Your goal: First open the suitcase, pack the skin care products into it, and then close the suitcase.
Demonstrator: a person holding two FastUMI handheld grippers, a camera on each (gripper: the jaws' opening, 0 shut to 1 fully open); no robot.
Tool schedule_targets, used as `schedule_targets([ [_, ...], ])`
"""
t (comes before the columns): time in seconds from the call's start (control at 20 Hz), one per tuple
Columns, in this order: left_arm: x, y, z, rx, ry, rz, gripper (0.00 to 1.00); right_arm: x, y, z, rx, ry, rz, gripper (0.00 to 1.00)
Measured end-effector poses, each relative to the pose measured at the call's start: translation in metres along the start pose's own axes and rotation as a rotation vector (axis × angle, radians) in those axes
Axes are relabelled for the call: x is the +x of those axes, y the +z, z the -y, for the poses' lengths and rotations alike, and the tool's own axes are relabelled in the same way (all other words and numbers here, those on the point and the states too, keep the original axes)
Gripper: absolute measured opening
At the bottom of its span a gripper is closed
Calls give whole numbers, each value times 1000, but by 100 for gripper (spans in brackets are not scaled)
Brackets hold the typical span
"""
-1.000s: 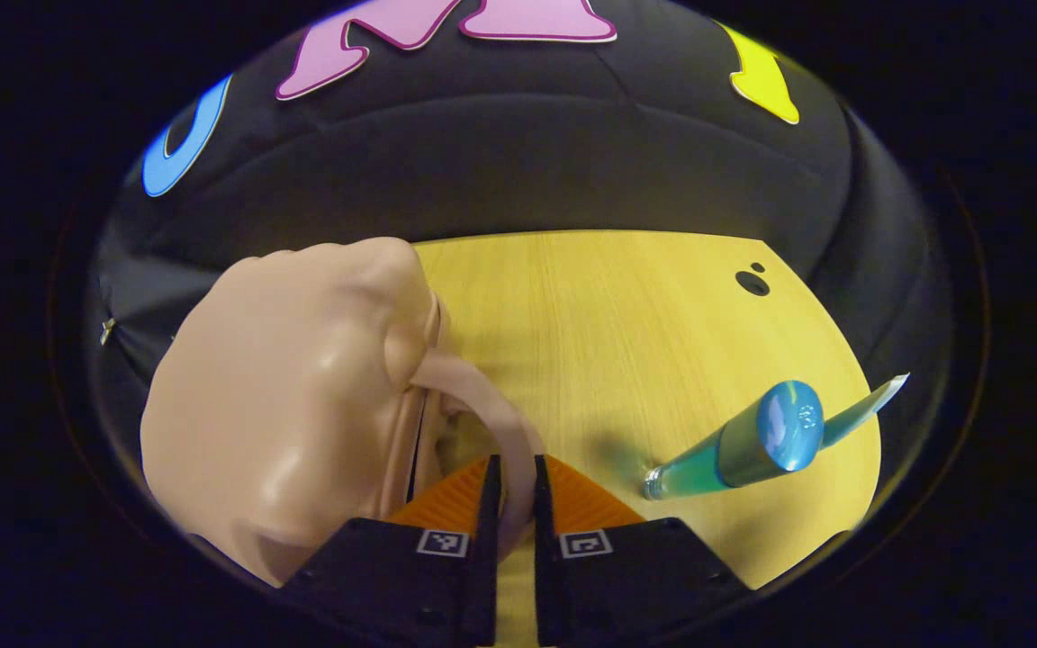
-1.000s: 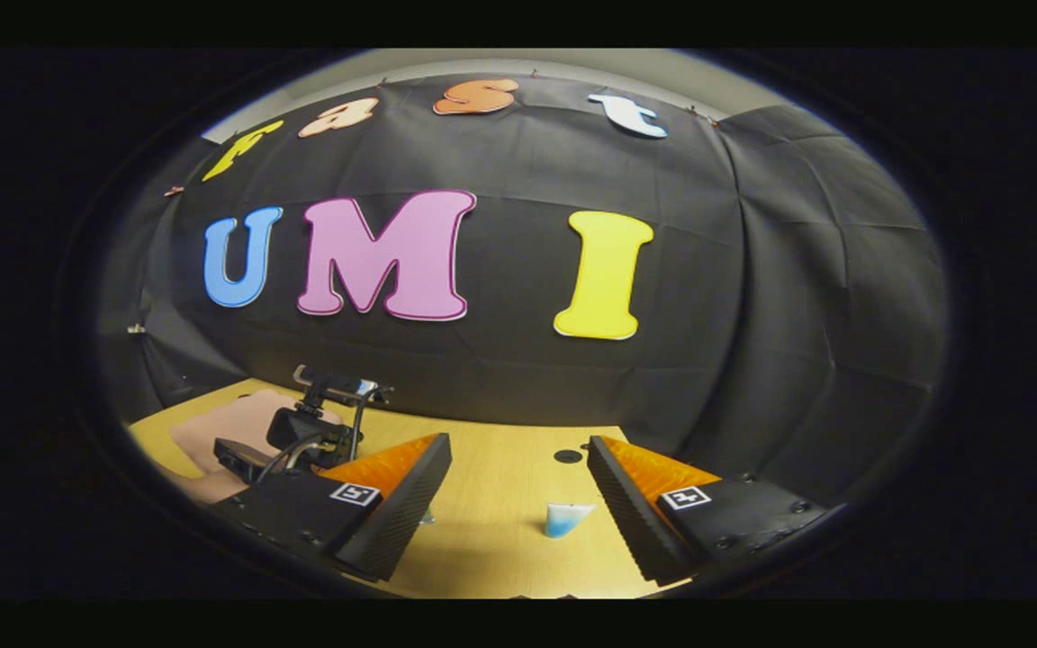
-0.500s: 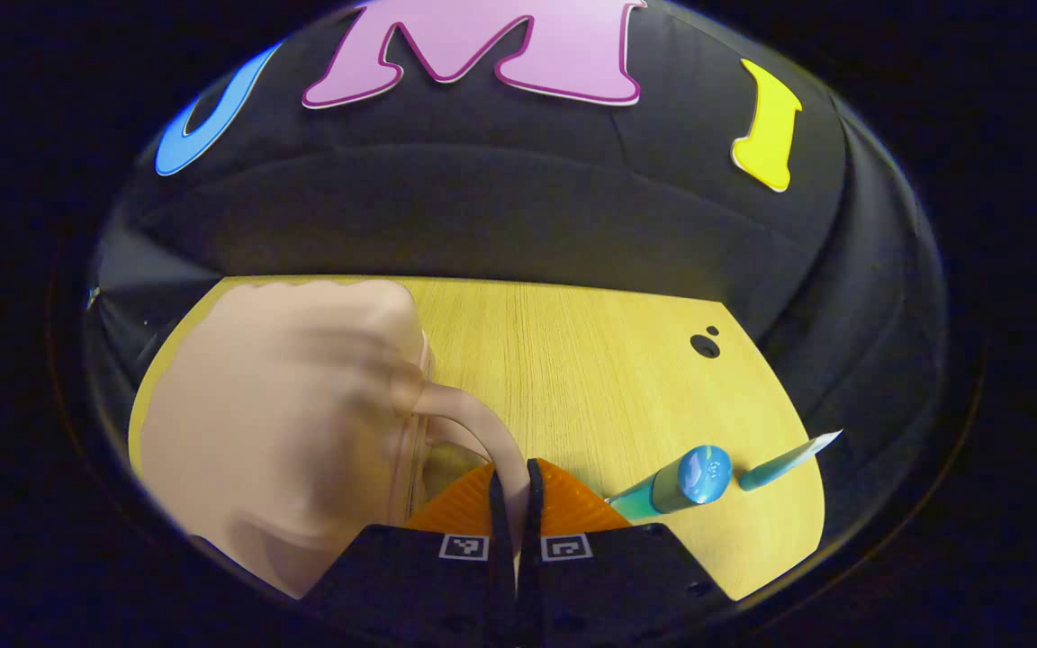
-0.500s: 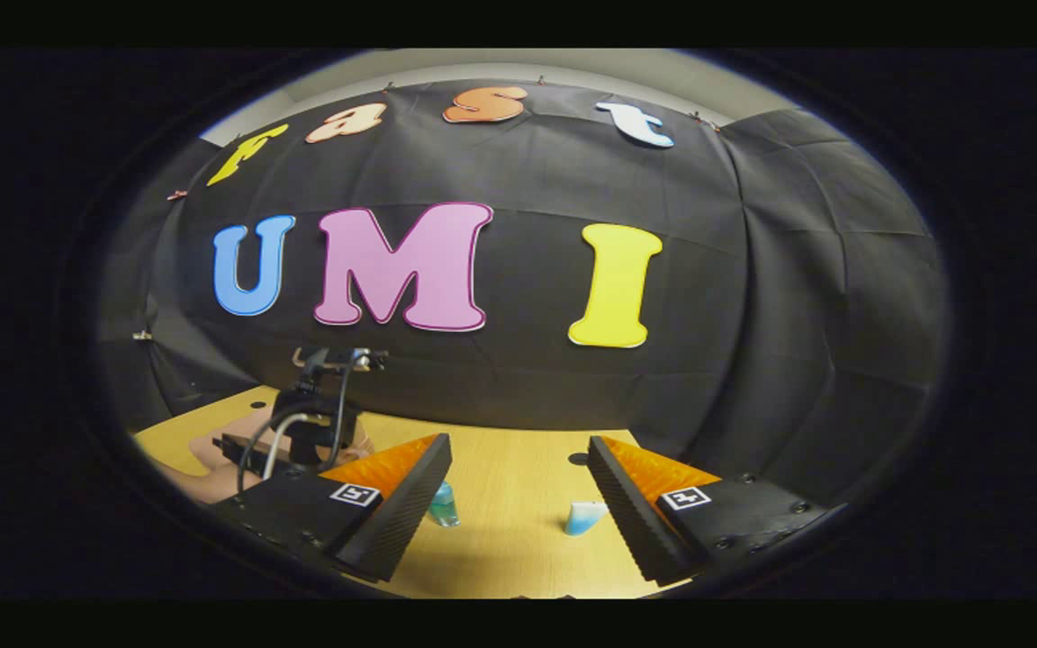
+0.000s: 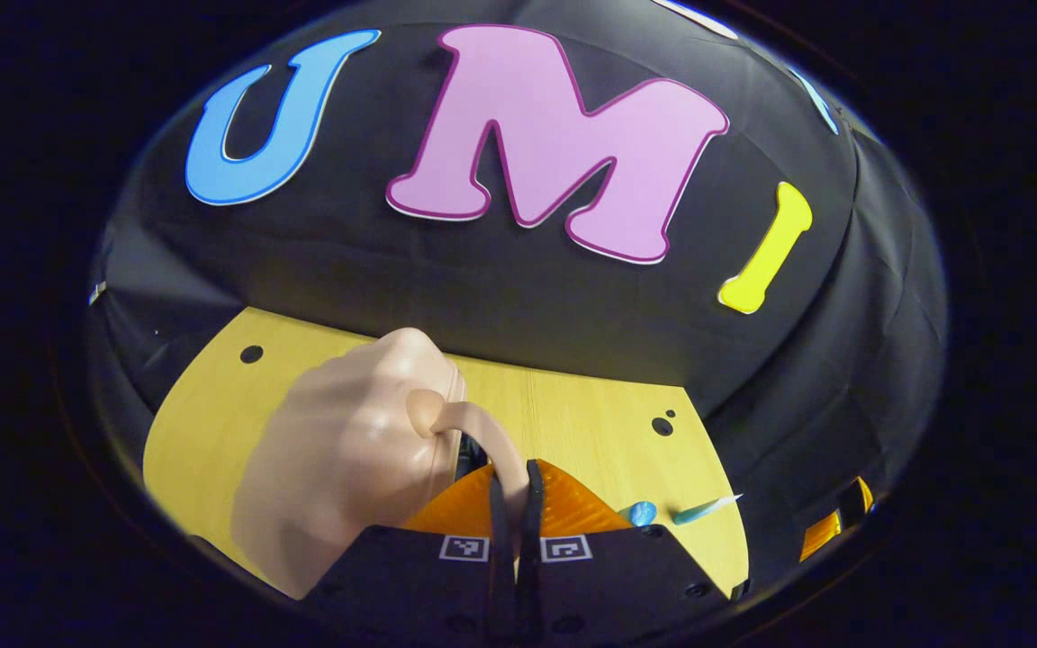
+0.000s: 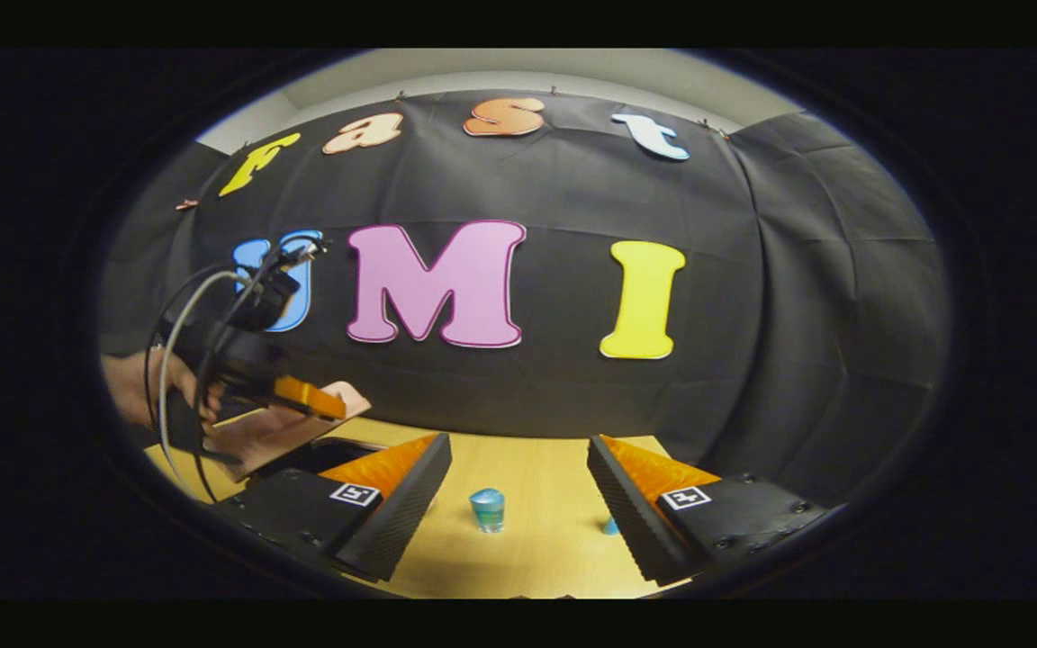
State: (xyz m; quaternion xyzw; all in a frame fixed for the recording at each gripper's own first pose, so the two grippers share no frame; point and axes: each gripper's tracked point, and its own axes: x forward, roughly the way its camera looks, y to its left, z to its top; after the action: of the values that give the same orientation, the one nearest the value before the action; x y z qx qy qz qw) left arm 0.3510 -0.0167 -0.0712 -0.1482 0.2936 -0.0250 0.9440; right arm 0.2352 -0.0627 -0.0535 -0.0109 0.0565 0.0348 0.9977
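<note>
The pale pink suitcase [image 5: 347, 450] lies on the wooden table [image 5: 212, 396], and my left gripper [image 5: 509, 479] is shut on its curved handle [image 5: 493, 434]. In the right gripper view the suitcase lid [image 6: 275, 427] is tilted up off the base, with a dark gap under it, held by the left gripper [image 6: 310, 397] and a hand [image 6: 136, 382]. A teal bottle with a blue cap [image 6: 486, 508] stands upright between the fingers of my open right gripper [image 6: 517, 443], farther off. A small blue tube [image 6: 611, 526] lies beside the right finger. The bottle [image 5: 640, 513] and the tube [image 5: 703, 510] lie right of the left gripper.
The table [image 6: 536, 558] ends at the black cloth wall close behind the suitcase. Small round holes [image 5: 662, 426] mark the tabletop at the back, one [image 5: 251, 354] at the far left. Cables [image 6: 178, 324] loop from the left gripper.
The left gripper closed fully on the handle and rose, tilting the lid up from the base. The right gripper has barely moved; the bottle now shows between its fingers.
</note>
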Motion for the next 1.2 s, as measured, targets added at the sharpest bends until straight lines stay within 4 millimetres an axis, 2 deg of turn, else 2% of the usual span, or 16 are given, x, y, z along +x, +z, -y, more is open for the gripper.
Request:
schedule_targets([
  [0.1,-25,28,-35,-52,4,13,6,-4,3,-12,-1,16,3,97],
  [0.2,-39,49,-78,-59,38,44,6,-12,9,-22,-8,26,9,97],
  [0.4,-56,67,-171,-34,117,60,6,-26,16,-30,-38,-3,21,97],
  [0.5,-54,67,-216,-13,153,43,6,-32,7,-34,-29,-21,-11,96],
  [0.7,-45,54,-331,-6,303,3,7,-44,-5,-32,-14,-83,-68,97],
  [0.75,-38,46,-354,7,342,-5,7,-46,-9,-31,-14,-100,-79,97],
  [0.8,-33,39,-382,25,373,-15,2,-47,-14,-29,-15,-116,-95,97],
  [0.85,-25,28,-403,27,379,-31,7,-48,-18,-28,-13,-130,-114,97],
  [0.95,-6,1,-439,-4,392,-56,6,-49,-26,-30,5,-156,-145,96],
  [1.0,6,-8,-448,-31,384,-55,6,-50,-32,-33,32,-168,-168,99],
  [1.15,27,-39,-479,-68,367,-71,6,-45,-41,-52,67,-168,-199,97],
  [1.2,34,-45,-484,-85,356,-79,2,-44,-43,-56,62,-166,-210,96],
])
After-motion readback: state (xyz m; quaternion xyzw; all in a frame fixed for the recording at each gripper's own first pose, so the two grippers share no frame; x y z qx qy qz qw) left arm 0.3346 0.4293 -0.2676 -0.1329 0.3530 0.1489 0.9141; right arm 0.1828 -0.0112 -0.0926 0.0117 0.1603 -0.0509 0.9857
